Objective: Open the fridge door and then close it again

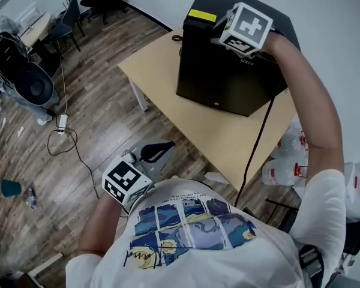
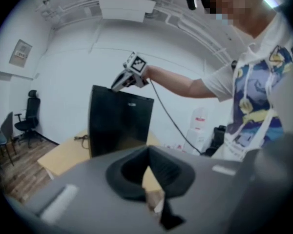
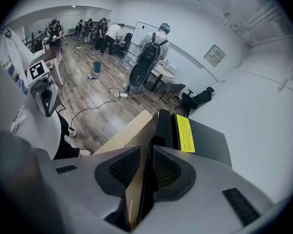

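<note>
Head view, right arm: stretched forward, with the right gripper [image 1: 231, 38] at the top front corner of the black fridge [image 1: 228, 83]. Its marker cube faces up and covers the jaws.
Head view, left arm: bent at the elbow, with the left gripper [image 1: 161, 150] low beside the torso, over the floor and well apart from the fridge.
Head view, surroundings: the fridge stands on a wooden table [image 1: 162, 77]. A black cable [image 1: 256, 143] hangs from the right gripper past the table edge. Water bottles [image 1: 285, 164] are on the floor at right and a fan [image 1: 27, 80] is at left.
Left gripper view, fingers: the tips meet with nothing between them. The fridge and table show beyond.
Right gripper view, fingers: closed on the top edge of the fridge door [image 3: 164, 126], which is seen edge-on between the pads.
Right gripper view, around: a yellow label [image 3: 184, 133] lies on the fridge top just beside the door. People [image 3: 107, 33] stand far down the room.
Hard to make out: whether the door stands ajar.
</note>
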The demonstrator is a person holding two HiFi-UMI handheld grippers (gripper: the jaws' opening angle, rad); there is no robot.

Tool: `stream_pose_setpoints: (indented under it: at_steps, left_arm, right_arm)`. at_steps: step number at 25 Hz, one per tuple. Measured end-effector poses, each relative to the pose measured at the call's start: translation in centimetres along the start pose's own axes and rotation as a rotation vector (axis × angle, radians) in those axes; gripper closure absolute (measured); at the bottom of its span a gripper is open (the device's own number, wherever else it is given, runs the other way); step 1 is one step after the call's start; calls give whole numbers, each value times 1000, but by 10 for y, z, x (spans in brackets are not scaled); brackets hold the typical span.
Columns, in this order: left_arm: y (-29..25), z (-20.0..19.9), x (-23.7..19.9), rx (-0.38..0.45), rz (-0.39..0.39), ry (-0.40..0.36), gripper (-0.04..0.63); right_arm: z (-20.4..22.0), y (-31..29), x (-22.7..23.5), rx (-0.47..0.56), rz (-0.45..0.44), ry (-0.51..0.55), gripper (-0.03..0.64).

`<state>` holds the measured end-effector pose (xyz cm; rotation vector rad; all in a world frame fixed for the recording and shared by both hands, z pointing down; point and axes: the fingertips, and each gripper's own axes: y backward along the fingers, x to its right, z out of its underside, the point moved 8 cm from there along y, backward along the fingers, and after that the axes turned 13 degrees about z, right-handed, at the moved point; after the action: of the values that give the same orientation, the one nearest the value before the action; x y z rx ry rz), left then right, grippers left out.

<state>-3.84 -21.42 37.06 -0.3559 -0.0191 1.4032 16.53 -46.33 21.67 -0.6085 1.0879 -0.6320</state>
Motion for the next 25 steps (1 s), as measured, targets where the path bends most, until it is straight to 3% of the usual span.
stream_pose_setpoints:
  at_steps: [5, 9, 18, 25]
  left_arm:
    - [-17, -20, 11, -41, 108, -65, 586]
    - [-17, -35, 16, -6, 162, -64, 586]
    - [-3, -46, 25, 50, 215, -16, 586]
    - [19, -37, 36, 60, 217, -1, 586]
  right_arm:
    - [-3, -17, -2, -72, -13, 17, 549]
    - [-5, -21, -5, -95, -9, 17, 561]
    - [-7, -25, -1, -160, -29, -40, 578]
    - [-3, -23, 0, -134, -3, -88, 583]
